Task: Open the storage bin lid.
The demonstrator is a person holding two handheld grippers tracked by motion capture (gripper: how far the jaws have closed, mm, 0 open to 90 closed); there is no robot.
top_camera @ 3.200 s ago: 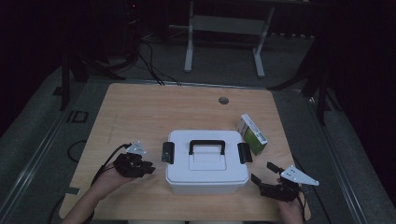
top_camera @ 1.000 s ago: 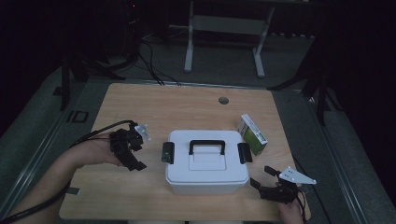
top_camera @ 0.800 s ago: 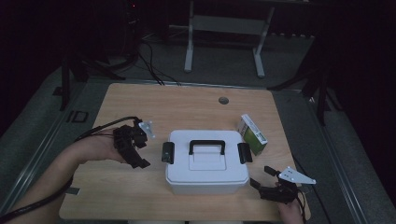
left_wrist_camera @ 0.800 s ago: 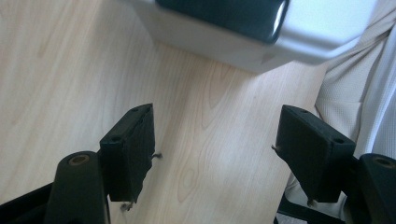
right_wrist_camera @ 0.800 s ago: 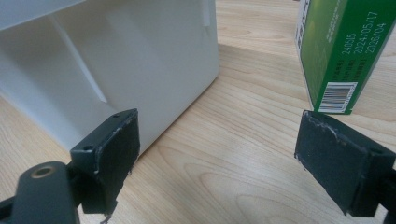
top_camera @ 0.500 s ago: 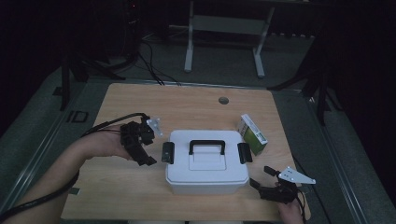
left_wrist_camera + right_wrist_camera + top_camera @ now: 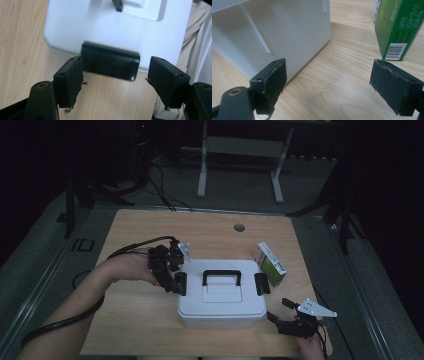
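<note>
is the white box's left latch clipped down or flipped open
Clipped down: the black latch lies flat over the lid edge of the white box, framed by the open left gripper.

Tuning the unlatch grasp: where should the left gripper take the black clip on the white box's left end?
Take the black latch across its width, coming from the box's left end as the open left gripper now lines up. It's a flat tab overhanging the white box's lid edge, probably easiest to lever from its free lower edge.

Bare table (image 7: 140, 330) lies open left of the white box (image 7: 220, 307); right, a green carton (image 7: 270, 265) crowds it.
</note>
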